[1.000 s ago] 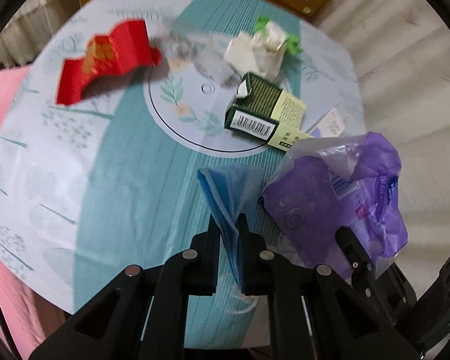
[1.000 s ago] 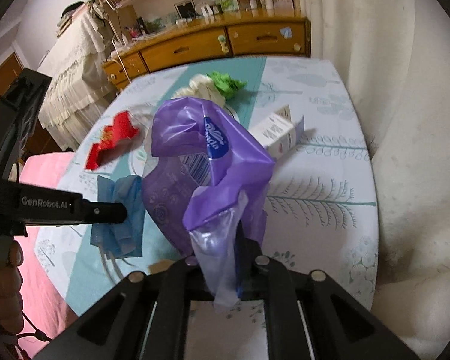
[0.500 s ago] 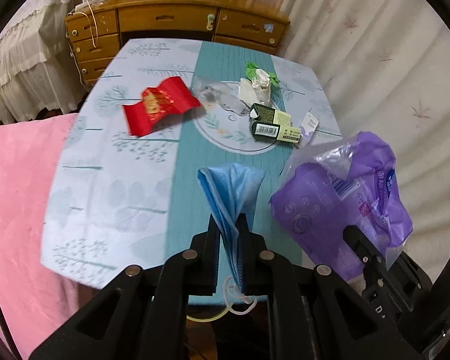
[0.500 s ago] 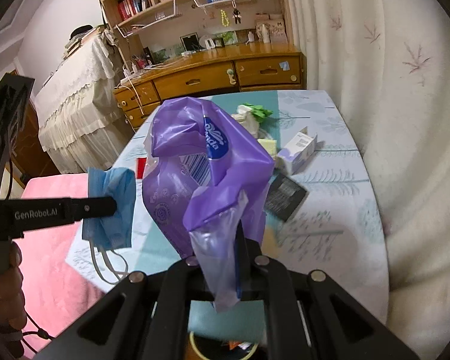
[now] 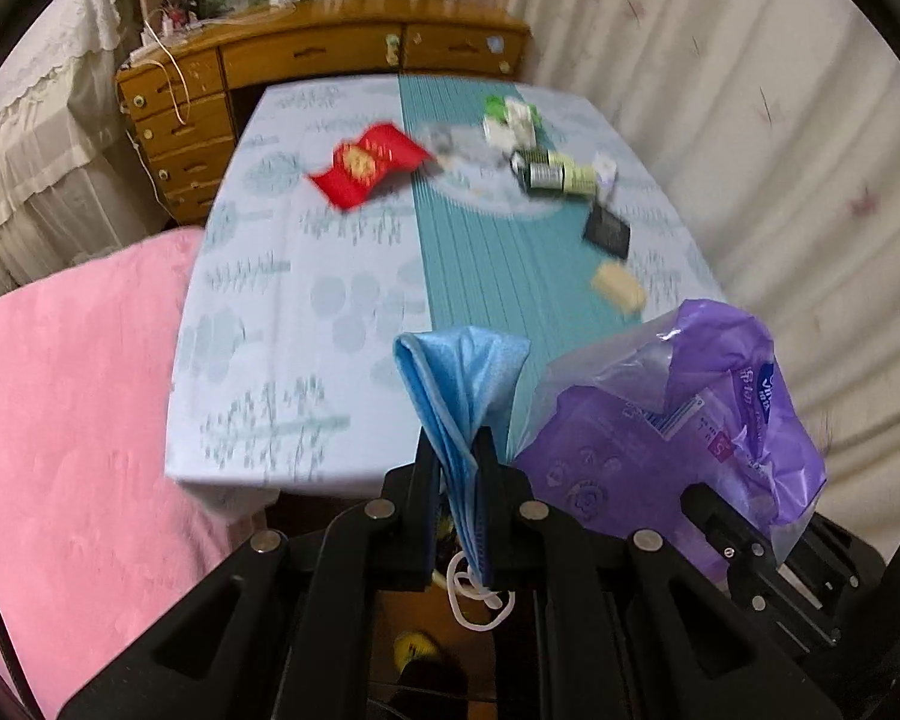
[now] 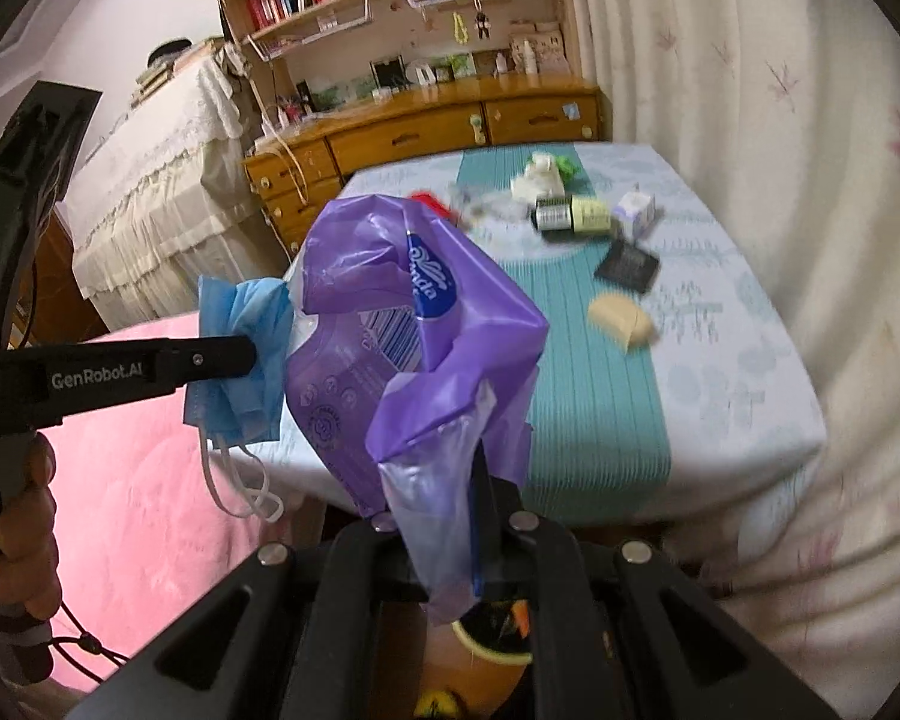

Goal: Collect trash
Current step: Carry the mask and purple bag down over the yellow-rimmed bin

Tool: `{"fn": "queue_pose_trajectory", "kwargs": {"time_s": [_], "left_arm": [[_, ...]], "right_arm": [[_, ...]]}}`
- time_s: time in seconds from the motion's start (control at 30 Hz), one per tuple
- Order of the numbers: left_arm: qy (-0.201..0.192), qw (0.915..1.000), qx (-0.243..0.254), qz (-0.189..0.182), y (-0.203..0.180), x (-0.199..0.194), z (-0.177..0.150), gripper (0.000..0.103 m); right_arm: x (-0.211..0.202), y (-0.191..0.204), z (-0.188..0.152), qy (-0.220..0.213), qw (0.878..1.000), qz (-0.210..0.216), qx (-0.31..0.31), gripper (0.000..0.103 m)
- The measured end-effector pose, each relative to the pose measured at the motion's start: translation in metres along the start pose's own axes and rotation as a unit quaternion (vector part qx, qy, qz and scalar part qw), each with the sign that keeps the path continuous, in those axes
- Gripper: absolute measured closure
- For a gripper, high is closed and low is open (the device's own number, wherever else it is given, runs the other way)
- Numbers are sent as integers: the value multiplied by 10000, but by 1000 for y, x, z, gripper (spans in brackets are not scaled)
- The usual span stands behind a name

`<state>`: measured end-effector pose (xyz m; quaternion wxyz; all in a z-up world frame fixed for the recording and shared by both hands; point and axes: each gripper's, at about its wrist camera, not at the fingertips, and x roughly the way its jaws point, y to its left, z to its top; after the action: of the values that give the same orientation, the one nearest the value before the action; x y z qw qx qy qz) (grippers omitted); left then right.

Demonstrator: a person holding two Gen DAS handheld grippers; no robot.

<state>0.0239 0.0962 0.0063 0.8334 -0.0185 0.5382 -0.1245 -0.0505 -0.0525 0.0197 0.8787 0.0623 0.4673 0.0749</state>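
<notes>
Left wrist view: clamping a blue mask [image 5: 459, 396] between the left gripper [image 5: 457, 480] fingers, jaws nearly together with only the folded fabric between them. Holding the mask upright, off the near edge of the table [image 5: 306, 324], its white ear loops [image 5: 480, 594] dangling below the fingers. Showing a purple bag [image 5: 678, 426] just beside the mask on the right, its mouth gaping upward; contents not visible from here beyond printing on the plastic. Leaving other trash lying on the far half of the table: a red packet [image 5: 369, 171], crumpled white paper [image 5: 513, 123], a green box [image 5: 555, 177], a black packet [image 5: 607, 231], a yellow piece [image 5: 618, 288].

Right wrist view: pinching a twisted tail of the purple bag [image 6: 414, 360] in the right gripper [image 6: 456, 498], jaws closed tight on the plastic. Hanging the bag in the air before the table [image 6: 750, 360], mouth open toward the top; nothing identifiable inside. Showing the left gripper [image 6: 240, 354] at the left, gripping the mask [image 6: 240, 354] right against the bag's side, loops hanging down. Seeing a bin rim [image 6: 492, 648] partly under the fingers, contents unclear.
</notes>
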Motion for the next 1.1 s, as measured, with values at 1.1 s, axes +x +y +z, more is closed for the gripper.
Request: {"fn": "queue_pose_trajectory", "kwargs": {"time_s": [1.1], "left_arm": [[1950, 9801, -220, 302, -42, 277, -185, 95]], "right_arm": [[210, -114, -200, 2520, 9590, -238, 1277, 96]]}}
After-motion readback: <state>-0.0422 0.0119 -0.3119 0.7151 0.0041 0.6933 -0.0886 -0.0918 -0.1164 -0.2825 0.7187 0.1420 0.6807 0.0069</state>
